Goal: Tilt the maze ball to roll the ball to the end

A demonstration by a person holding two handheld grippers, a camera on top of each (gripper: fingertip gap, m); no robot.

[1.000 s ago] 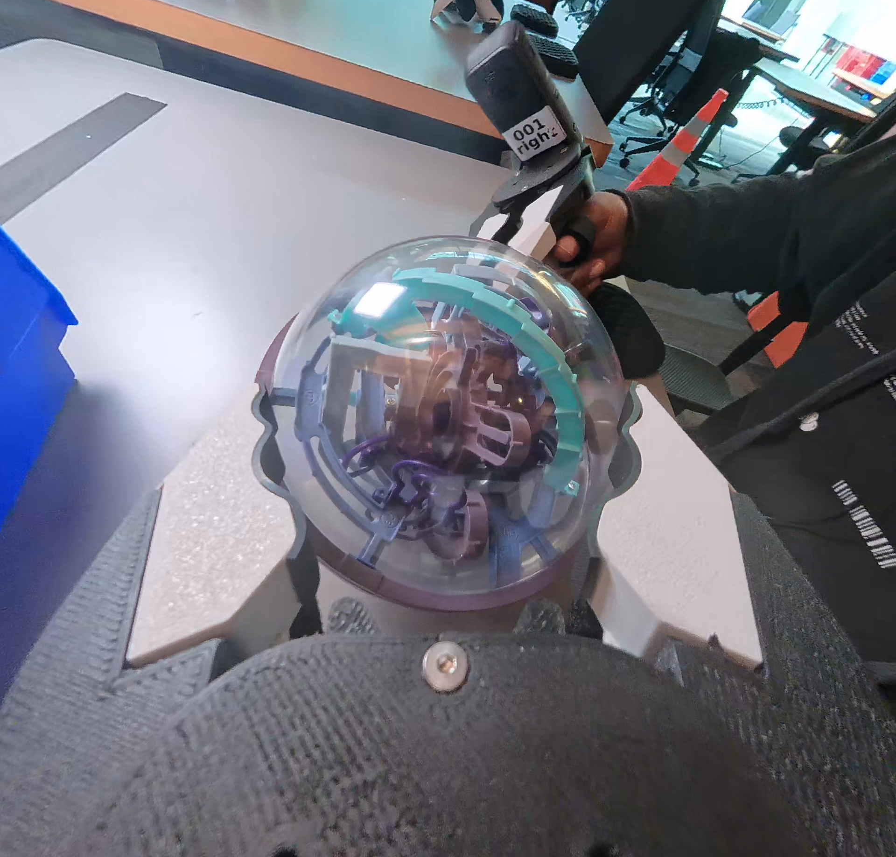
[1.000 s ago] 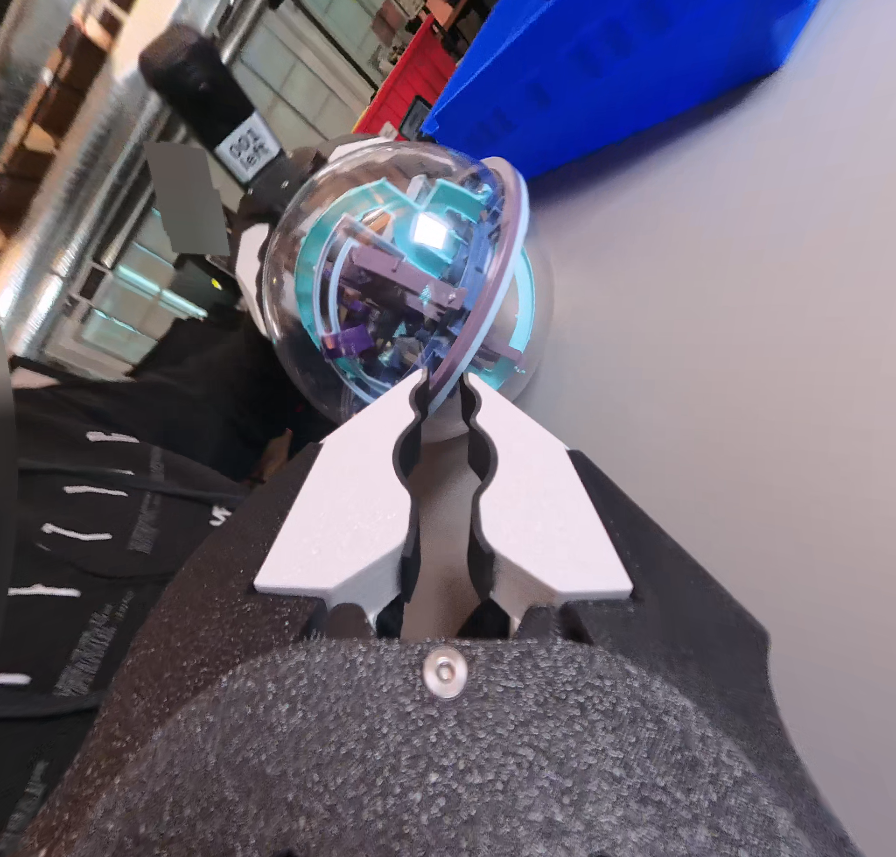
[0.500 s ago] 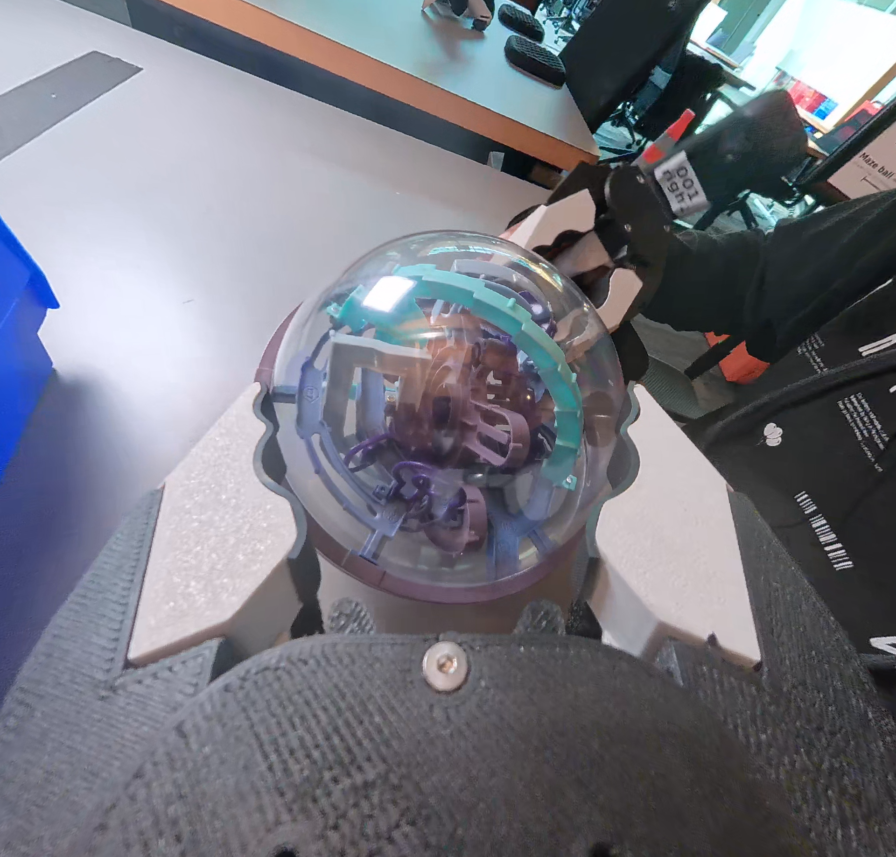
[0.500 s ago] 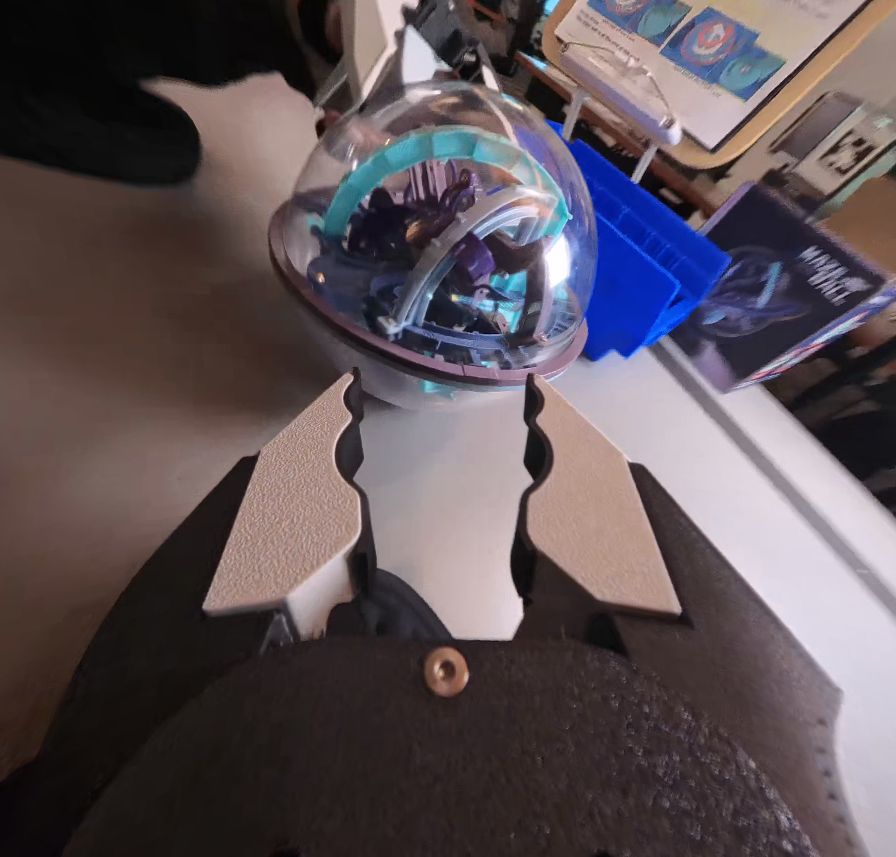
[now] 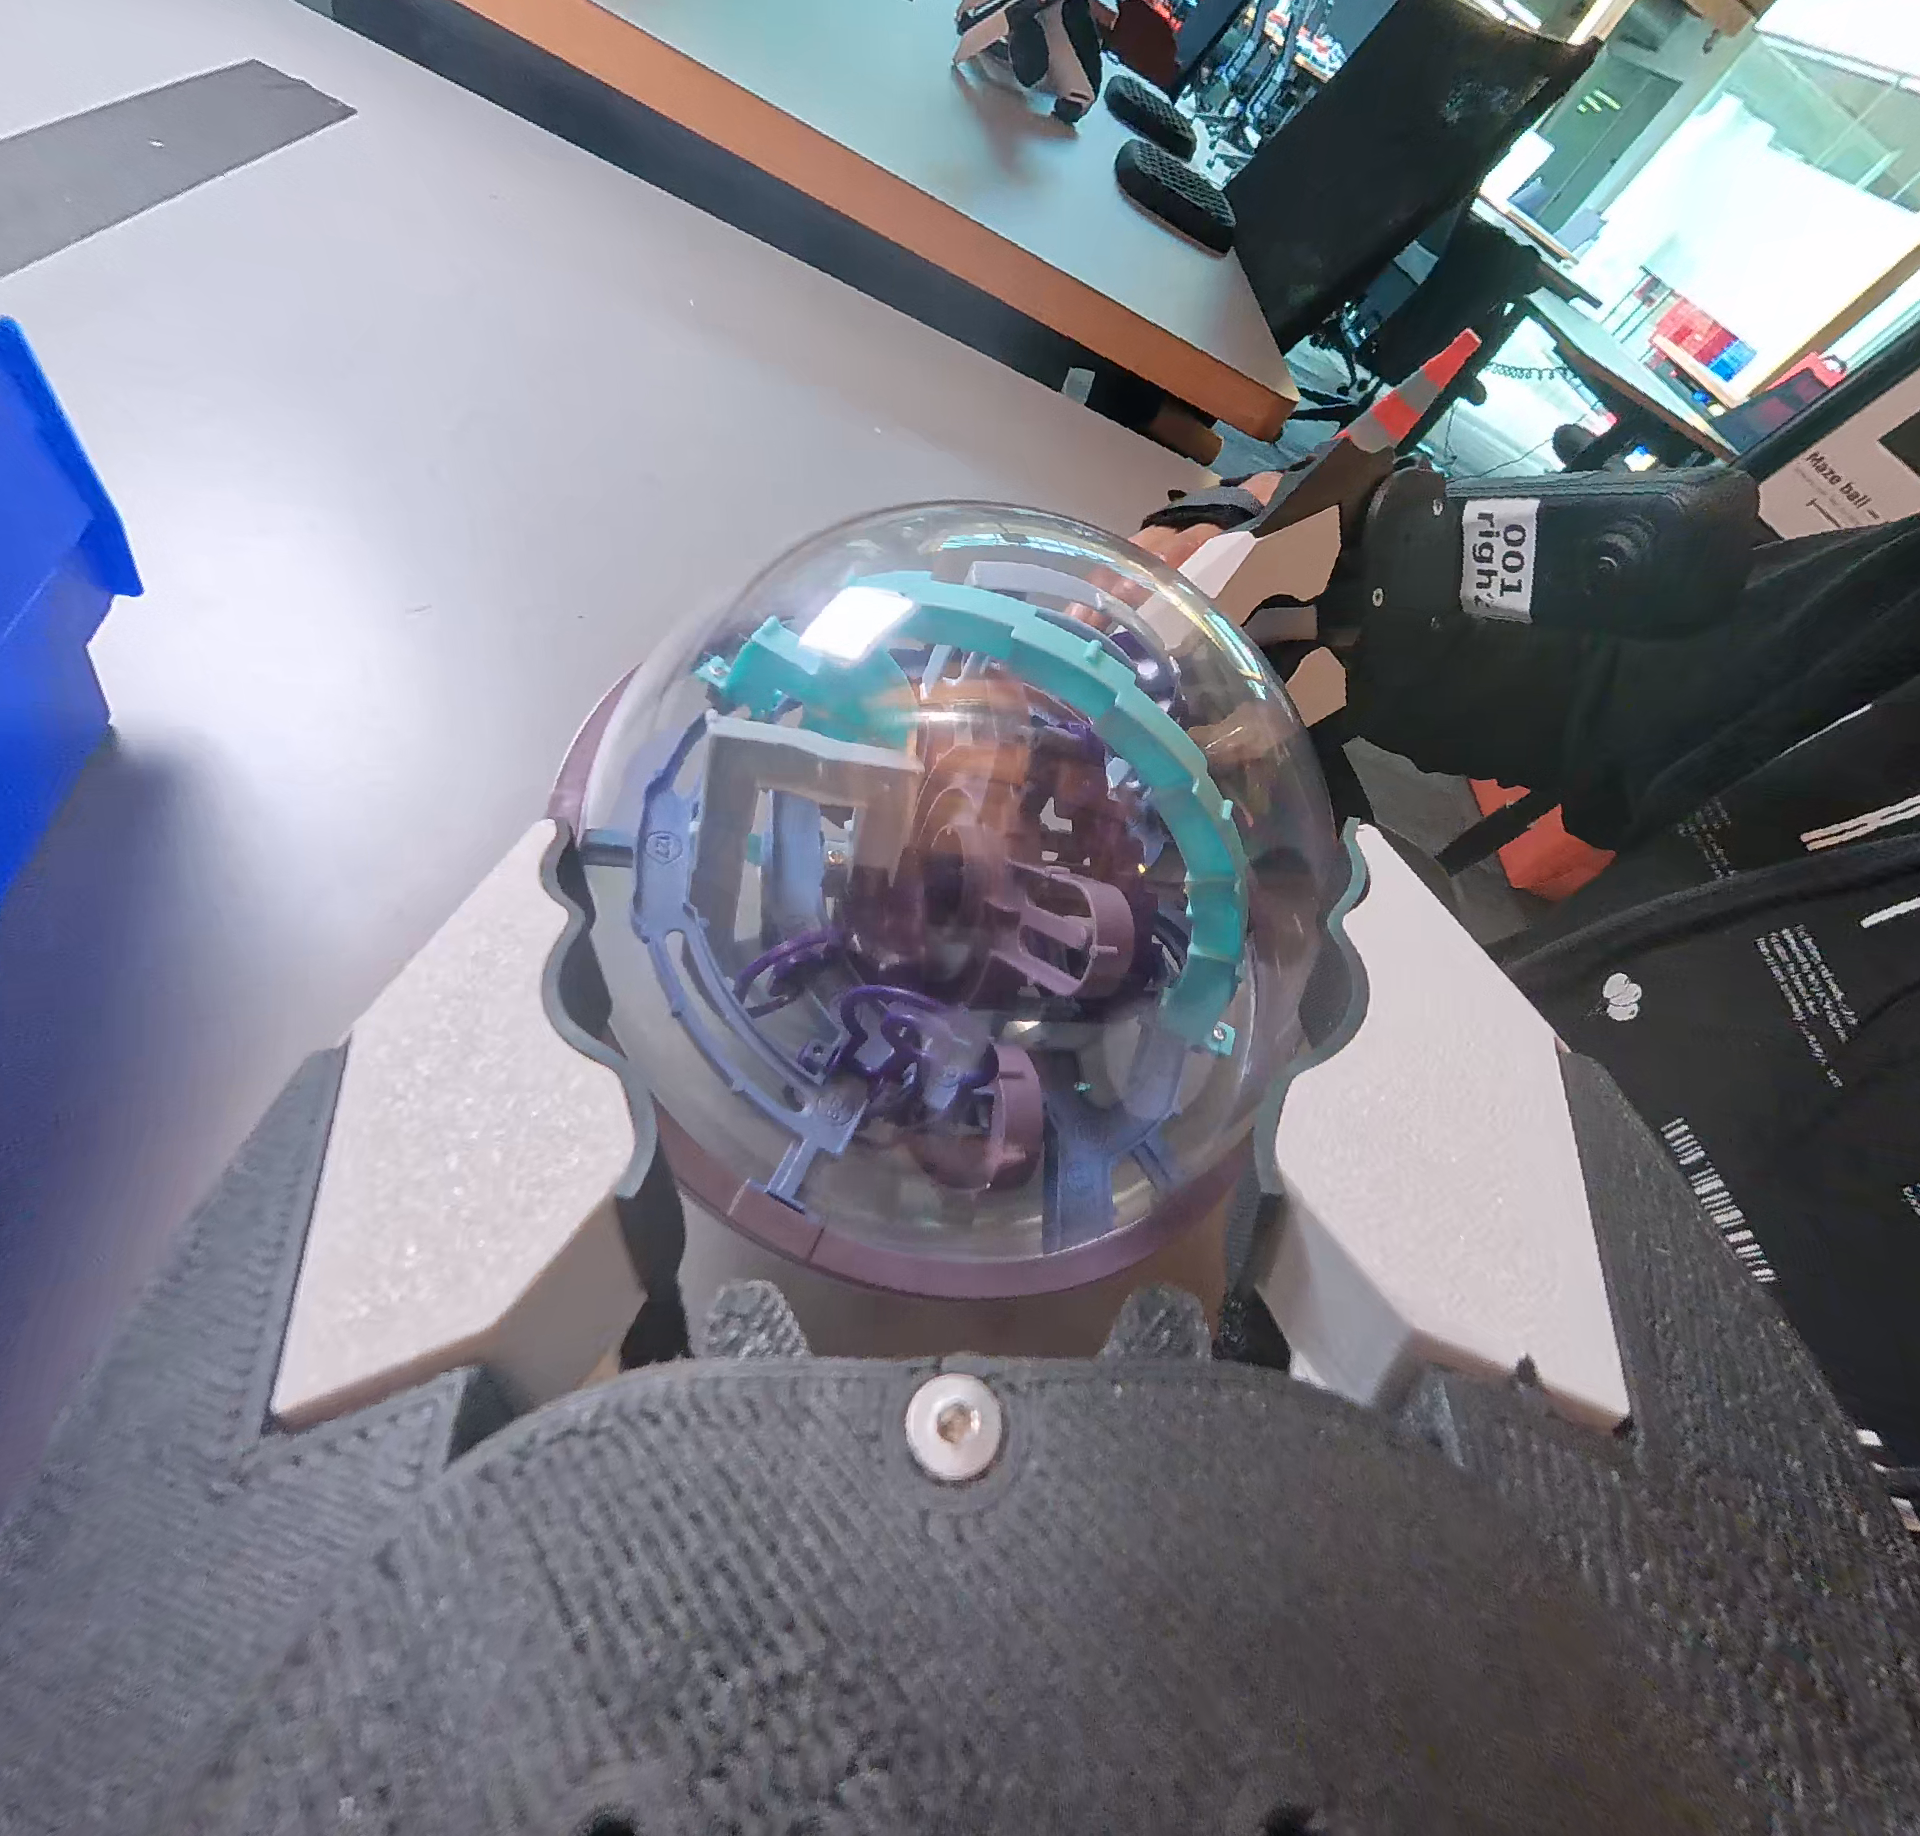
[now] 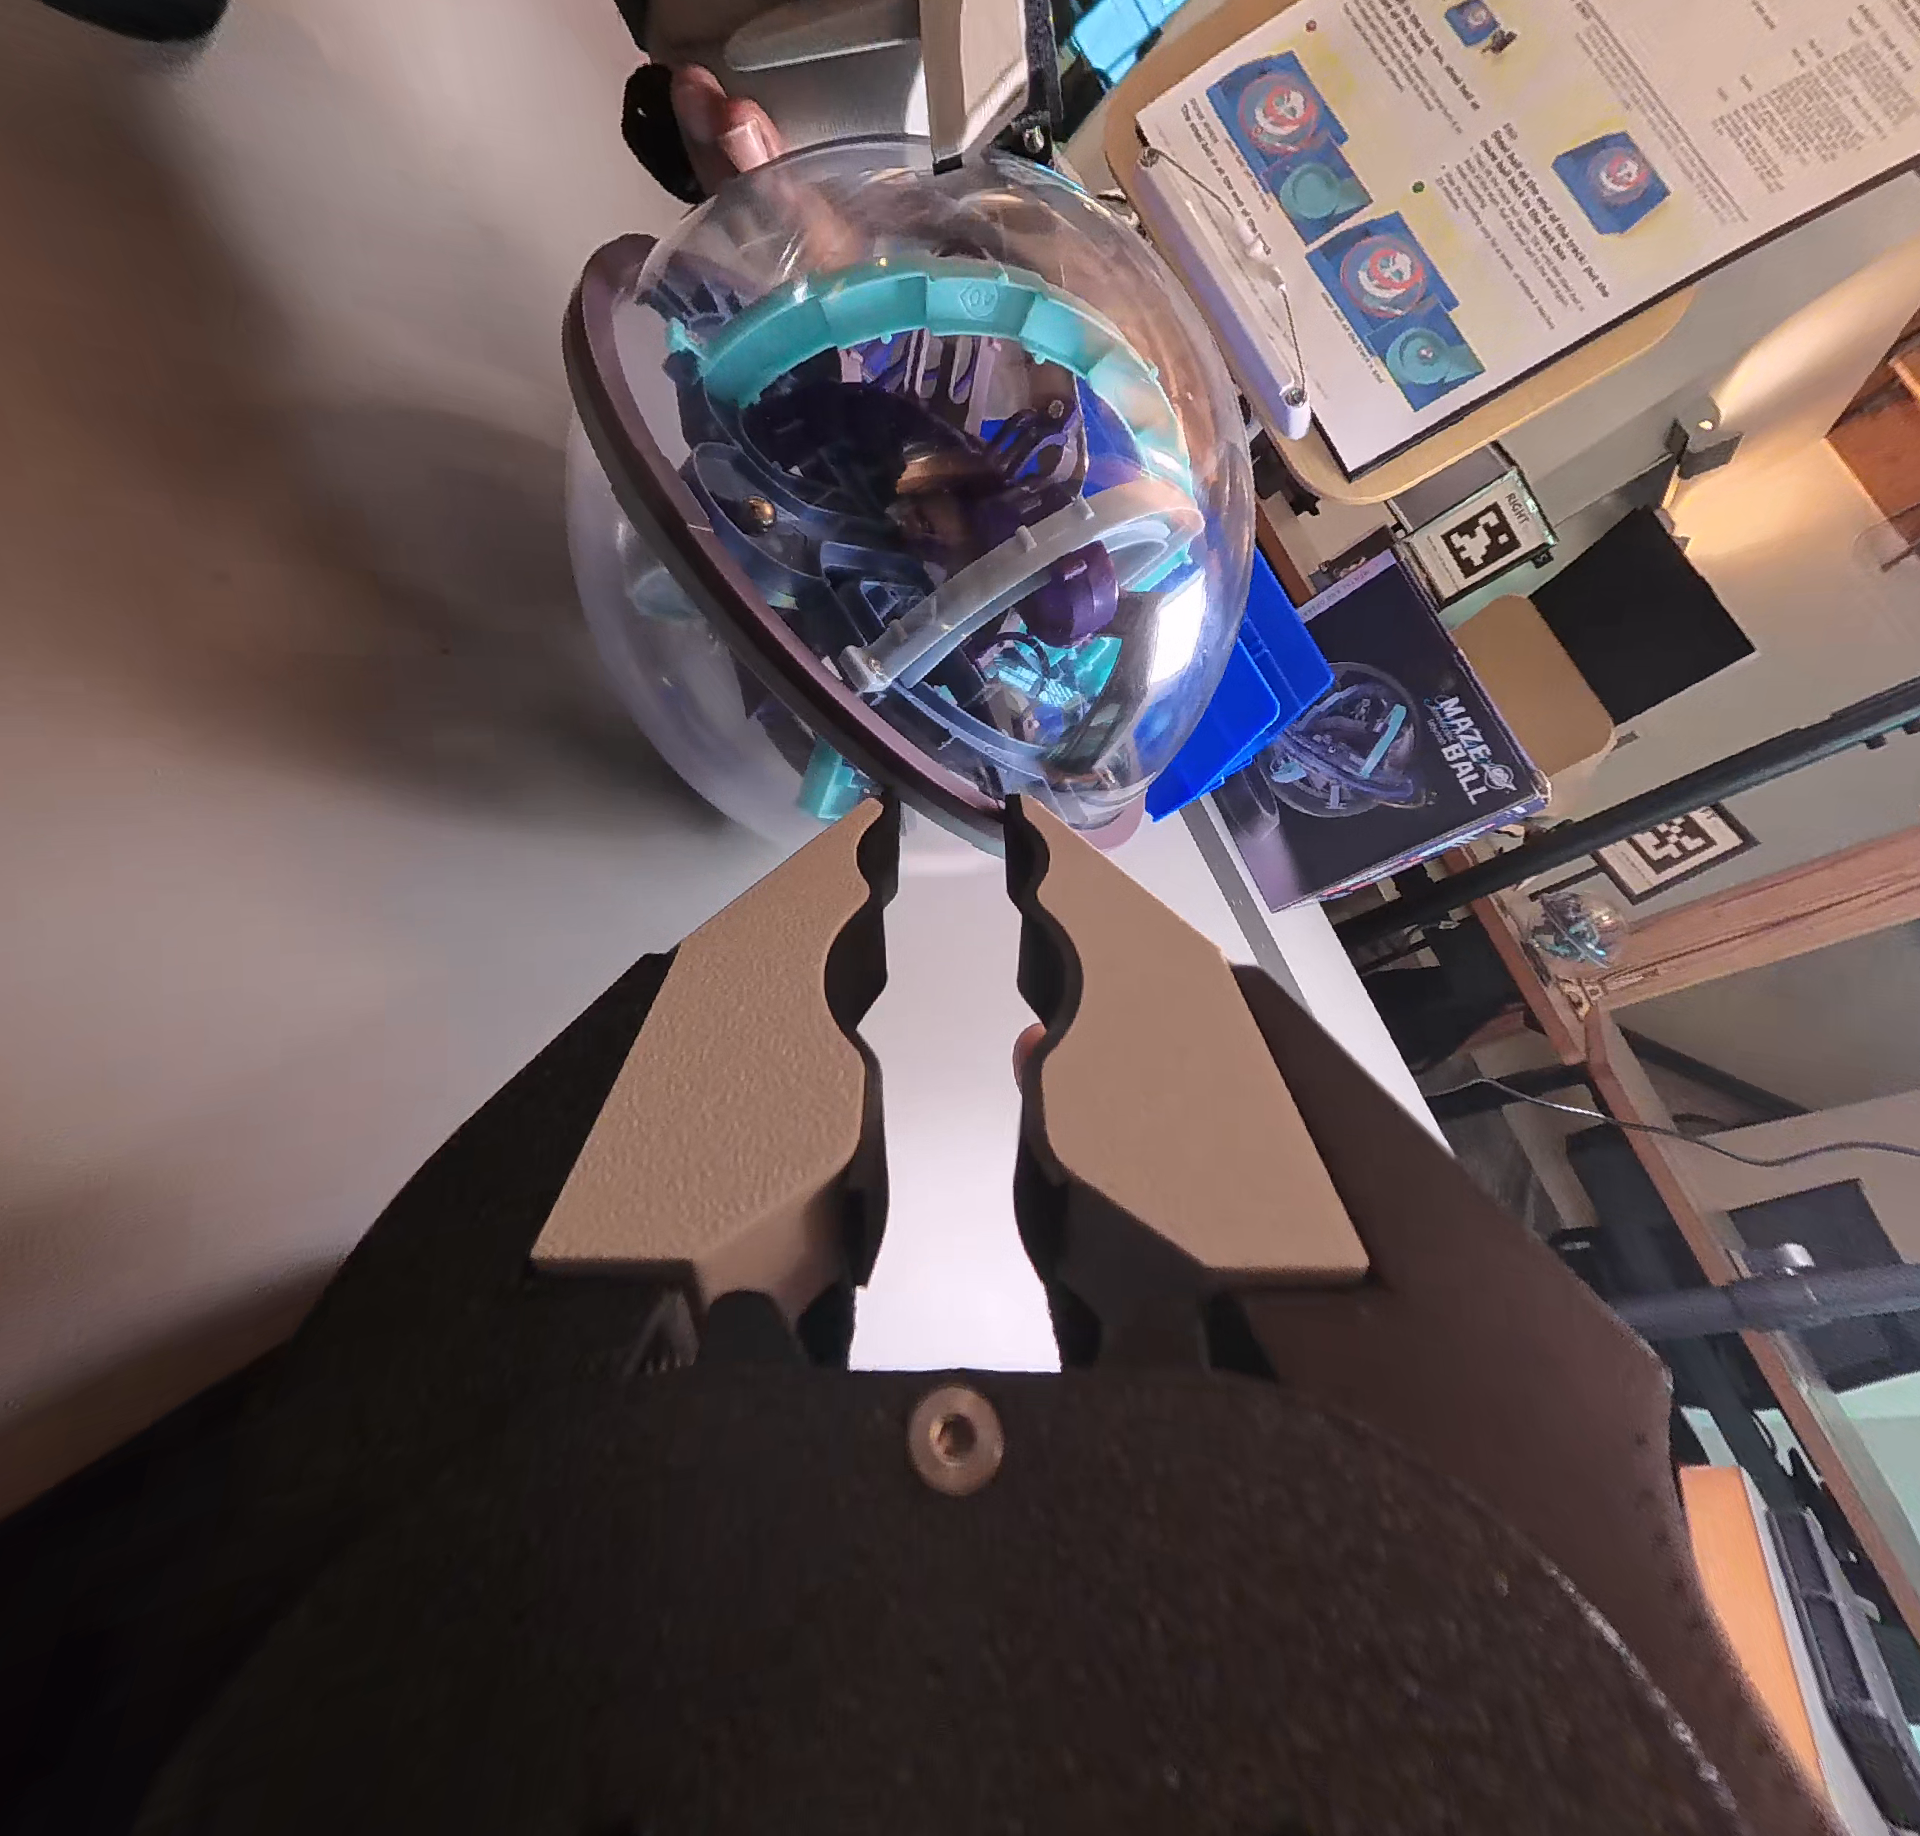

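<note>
The maze ball [image 5: 935,913], a clear globe with teal, purple and grey tracks inside and a dark purple rim around its middle, sits deep between the spread fingers of the left hand-held gripper [image 5: 951,851], whose dark wavy pads press against its two sides; it is held above the grey desk [image 5: 416,384]. In the right wrist view the ball [image 6: 914,498] is tilted, its rim running slantwise, and a small metal ball [image 6: 756,511] rests on a track just inside that rim. The right hand-held gripper [image 6: 945,815] has its fingers drawn close together, with a narrow gap between them, and their tips meet the lower edge of the rim; whether they pinch it or only touch it cannot be told. Beyond the ball from the right hand-held gripper lie a blue bin [image 6: 1247,706], a dark printed box [image 6: 1382,747] and a clipboard with a printed sheet [image 6: 1507,176].
</note>
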